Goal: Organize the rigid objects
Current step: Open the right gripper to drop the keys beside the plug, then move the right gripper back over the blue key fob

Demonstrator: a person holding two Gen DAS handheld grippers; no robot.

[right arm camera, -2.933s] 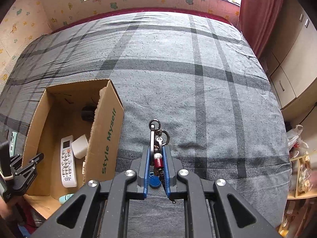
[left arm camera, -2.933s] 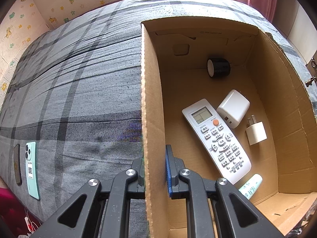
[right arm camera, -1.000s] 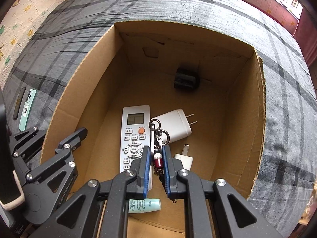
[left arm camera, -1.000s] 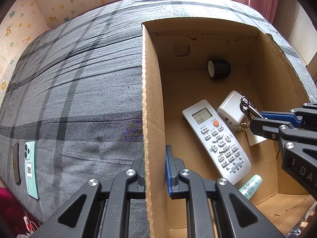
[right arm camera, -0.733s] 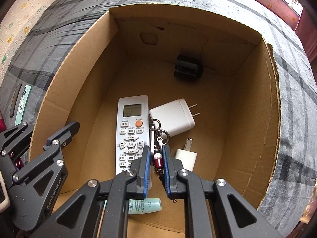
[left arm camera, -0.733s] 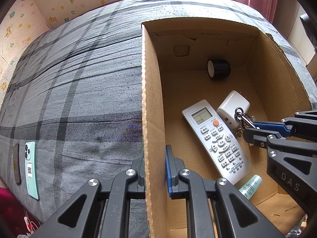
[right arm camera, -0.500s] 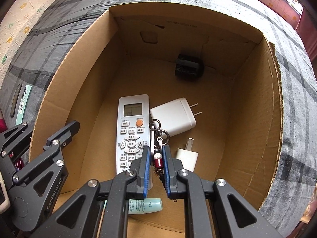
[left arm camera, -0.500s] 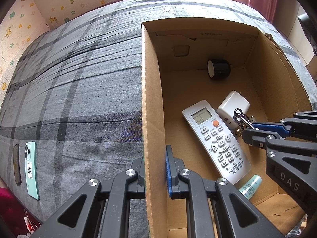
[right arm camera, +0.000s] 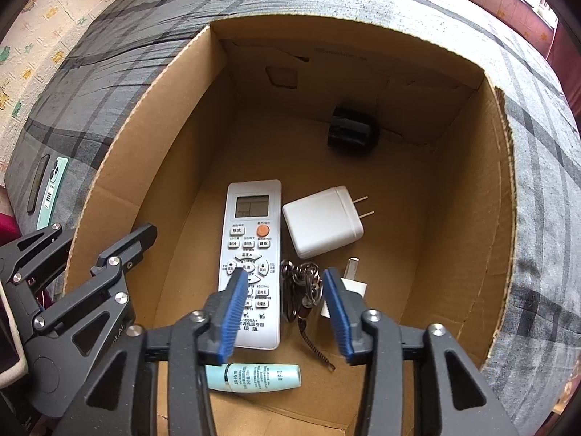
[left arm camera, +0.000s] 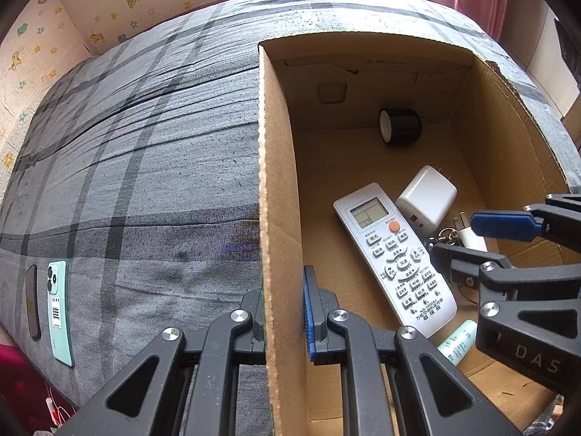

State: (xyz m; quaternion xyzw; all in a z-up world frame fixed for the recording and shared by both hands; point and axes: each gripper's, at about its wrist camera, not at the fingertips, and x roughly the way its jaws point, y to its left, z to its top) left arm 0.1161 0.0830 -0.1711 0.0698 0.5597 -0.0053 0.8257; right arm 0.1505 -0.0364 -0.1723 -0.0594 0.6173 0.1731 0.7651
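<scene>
The dark metal keyring bunch (right arm camera: 300,283) lies loose beneath the wide-open, empty right gripper (right arm camera: 281,303); the brown cardboard box wall (left arm camera: 277,218) is clamped by the left gripper (left arm camera: 283,312); withdrawal should be straight upward, the box held steady.

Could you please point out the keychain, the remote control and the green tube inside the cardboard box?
keychain (right arm camera: 301,283): right wrist view, on its metal rings.
remote control (right arm camera: 252,254): right wrist view, on its button panel.
green tube (right arm camera: 254,378): right wrist view, middle of its body.

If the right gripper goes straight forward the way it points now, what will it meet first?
Most likely the keychain, lying on the box floor between the open right gripper jaws, beside the remote control. Depth is unclear.
</scene>
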